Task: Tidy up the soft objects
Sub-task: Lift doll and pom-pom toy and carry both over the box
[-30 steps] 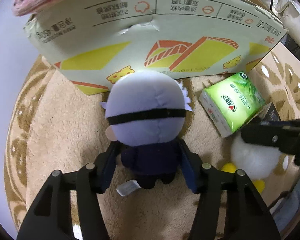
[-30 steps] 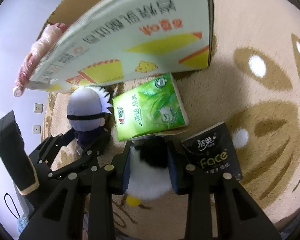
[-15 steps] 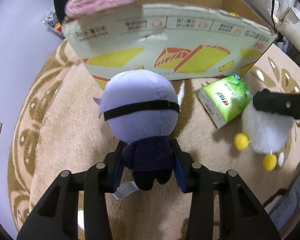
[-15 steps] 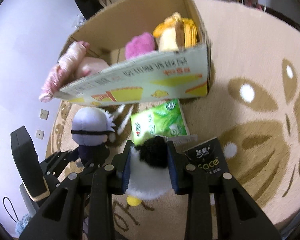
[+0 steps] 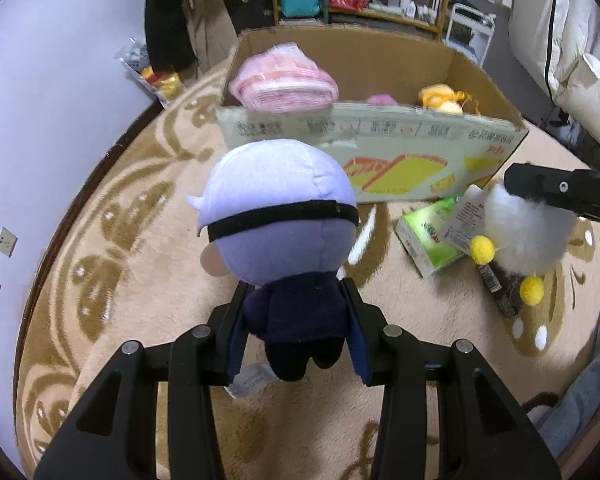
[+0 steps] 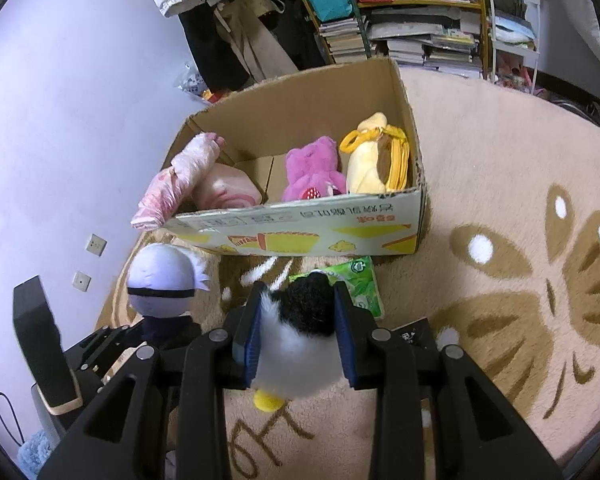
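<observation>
My left gripper [image 5: 296, 312] is shut on the dark body of a plush doll [image 5: 280, 204] with a pale lilac head and a black band, held up above the rug. The right gripper [image 6: 296, 320] is shut on a black-and-white fluffy penguin toy [image 6: 300, 344] with yellow feet, also lifted. The same penguin [image 5: 528, 232] hangs at the right of the left wrist view, and the doll [image 6: 162, 276] shows at the left of the right wrist view. Ahead stands an open cardboard box [image 6: 300, 232] holding a pink plush [image 6: 312, 172], a yellow plush [image 6: 370, 160] and pink rolled cloths [image 6: 184, 180].
A green tissue pack [image 6: 360, 284] lies on the beige patterned rug [image 6: 500, 200] in front of the box, and a black tissue pack [image 6: 414, 336] beside it. A wall [image 6: 60, 120] is at the left. Shelves with books [image 6: 420, 40] and hanging clothes stand behind the box.
Both grippers have risen with their toys off the rug. The box's inside has come into view. The left jaws closed tighter on the doll's body early on.
</observation>
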### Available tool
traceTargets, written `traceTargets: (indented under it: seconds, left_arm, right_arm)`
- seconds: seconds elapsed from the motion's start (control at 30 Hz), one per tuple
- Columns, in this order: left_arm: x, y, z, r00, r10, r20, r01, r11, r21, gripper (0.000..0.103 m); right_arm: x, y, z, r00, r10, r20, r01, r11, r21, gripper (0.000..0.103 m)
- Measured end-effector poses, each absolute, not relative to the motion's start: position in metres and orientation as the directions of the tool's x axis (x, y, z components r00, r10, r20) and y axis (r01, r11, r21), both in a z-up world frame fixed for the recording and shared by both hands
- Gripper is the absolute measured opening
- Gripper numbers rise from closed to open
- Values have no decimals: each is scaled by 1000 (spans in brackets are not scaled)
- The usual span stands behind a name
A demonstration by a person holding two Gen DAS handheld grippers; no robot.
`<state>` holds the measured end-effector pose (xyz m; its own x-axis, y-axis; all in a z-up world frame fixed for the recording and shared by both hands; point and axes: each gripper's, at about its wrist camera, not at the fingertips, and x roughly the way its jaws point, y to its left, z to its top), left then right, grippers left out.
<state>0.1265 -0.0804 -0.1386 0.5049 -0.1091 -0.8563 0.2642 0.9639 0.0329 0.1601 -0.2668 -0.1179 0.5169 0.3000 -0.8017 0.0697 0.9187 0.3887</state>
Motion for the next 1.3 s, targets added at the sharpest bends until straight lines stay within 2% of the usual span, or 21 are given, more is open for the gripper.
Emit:
traceTargets:
  seconds: [0.3,0.77,0.93,1.3]
  left_arm:
    - [112,-72,-102,650,-117,-751,233,971,51,41]
    - [128,-75,-45,779,-141,-611,222,973,59,41]
    - [148,-77,-34,787,-179,-590,233,972,16,41]
    - [185,-100,-21,797,-202,-569,279,959,49,42]
  right_arm:
    - [151,-267,-89,609,287,-739,34,922,386,34]
    - [142,-282,-39,796,211,-568,-2,938,346,34]
    - [152,-289,-36,812,199,-548,2,939,345,34]
    - [177,-294,-40,829,181,-529,0,947,322,34]
